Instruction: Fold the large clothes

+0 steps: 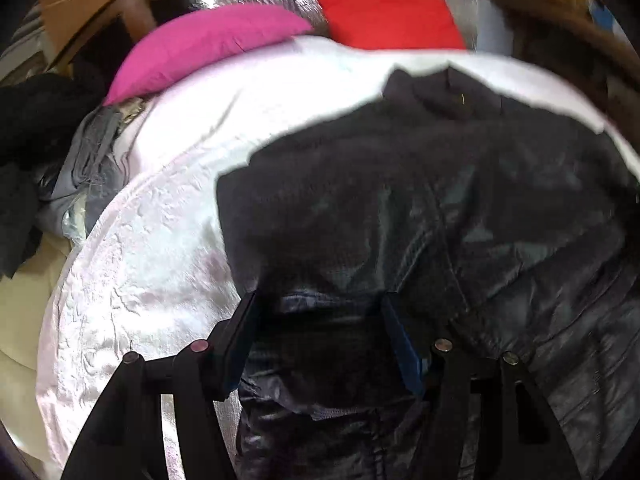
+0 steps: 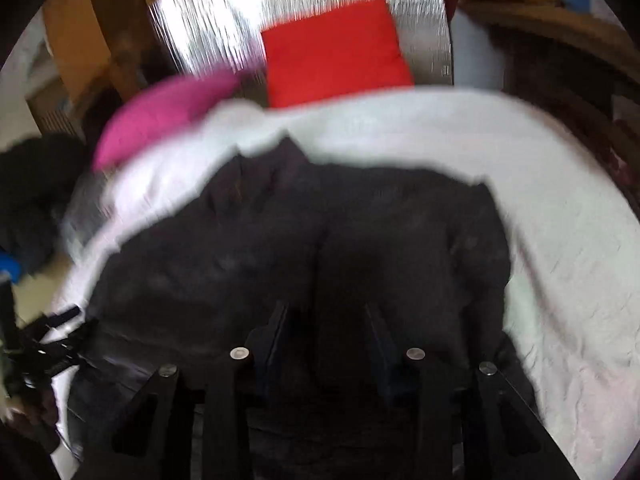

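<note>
Currently: dark jacket (image 1: 420, 208) lying spread on the white bedcover (image 1: 152, 240), both tools hovering over its near edge.

Left tool (image 1: 320, 312) is pointing down at the jacket's shiny near part, jaws standing apart, fabric showing between the fingers but no pad pressing on it. Right tool (image 2: 326, 320) is sitting over the jacket's middle seam, jaws likewise parted, nothing clamped; that view is blurring, so contact with the cloth is unclear. Jacket collar is pointing away toward a red cushion (image 1: 384, 12) and a pink pillow (image 1: 200, 48) at the far end of the bed, in front of a silver foil sheet (image 2: 224, 20). Grey and black clothes (image 1: 80, 168) are piling up just off the bedcover's left edge. Left tool is also showing at the right view's lower left, beside the jacket's edge.
</note>
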`<state>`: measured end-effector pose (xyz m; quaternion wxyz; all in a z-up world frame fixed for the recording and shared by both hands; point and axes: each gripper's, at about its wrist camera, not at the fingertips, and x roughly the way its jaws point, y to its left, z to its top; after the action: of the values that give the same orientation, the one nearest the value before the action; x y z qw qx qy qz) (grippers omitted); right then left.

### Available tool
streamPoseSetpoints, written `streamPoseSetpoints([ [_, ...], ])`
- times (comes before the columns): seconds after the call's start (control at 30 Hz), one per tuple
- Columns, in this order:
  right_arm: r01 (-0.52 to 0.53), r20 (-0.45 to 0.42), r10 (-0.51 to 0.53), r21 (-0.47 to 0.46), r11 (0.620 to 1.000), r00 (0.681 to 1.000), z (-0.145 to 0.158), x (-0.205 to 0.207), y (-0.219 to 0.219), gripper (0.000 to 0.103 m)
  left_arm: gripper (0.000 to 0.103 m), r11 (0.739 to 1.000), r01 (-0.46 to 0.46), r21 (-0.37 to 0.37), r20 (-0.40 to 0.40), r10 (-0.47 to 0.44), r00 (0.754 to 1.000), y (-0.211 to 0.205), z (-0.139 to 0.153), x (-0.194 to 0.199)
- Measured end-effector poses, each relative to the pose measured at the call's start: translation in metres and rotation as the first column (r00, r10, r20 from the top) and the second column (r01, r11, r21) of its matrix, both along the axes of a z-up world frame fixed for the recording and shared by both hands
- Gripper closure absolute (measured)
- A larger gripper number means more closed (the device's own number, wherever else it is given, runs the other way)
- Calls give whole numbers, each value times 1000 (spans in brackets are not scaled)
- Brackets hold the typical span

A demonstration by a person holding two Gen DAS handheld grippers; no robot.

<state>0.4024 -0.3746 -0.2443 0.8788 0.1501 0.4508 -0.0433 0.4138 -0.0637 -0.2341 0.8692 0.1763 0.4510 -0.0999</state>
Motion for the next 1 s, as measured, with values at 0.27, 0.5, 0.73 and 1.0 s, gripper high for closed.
streamPoseSetpoints([
  [0.27,-18,91,8,115,993,996,25,-10,-4,62,39,994,6,-109,43,-2,999,15,28,-5],
  [0.5,-103,17,102,114,988,995,5,-3,22,61,34,995,64,-76,-23,-66,998,-2,9,-3],
  [0.73,-103,85,91,156,982,992,29,-24,13,61,34,994,56,-95,16,-54,998,0,23,-6],
  [1.0,-20,-13,23,202,979,1000,12,-21,-6,61,34,994,74,-79,-19,-76,997,-12,13,-1],
])
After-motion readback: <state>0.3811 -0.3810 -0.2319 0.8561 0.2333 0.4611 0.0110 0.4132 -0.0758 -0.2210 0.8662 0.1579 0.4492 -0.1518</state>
